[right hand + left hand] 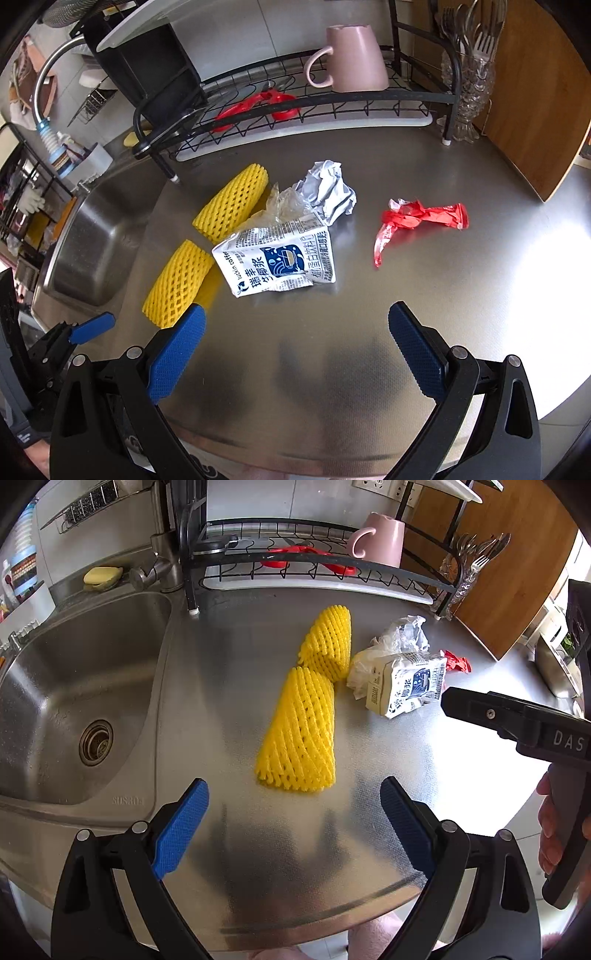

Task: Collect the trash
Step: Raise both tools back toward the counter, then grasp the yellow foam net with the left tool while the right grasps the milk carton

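Ahead of both spread, empty jaws lie foam nets [297, 734] and carton [279, 254].

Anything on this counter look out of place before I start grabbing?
Only the litter: two yellow foam nets, a crushed drink carton, crumpled clear plastic, a wad of paper and a red wrapper strewn on the steel counter. No spills.

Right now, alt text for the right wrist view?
Open right gripper hovers over a steel counter strewn with trash: a flattened carton, two yellow foam nets, crumpled paper and a red wrapper. A dish rack stands behind.
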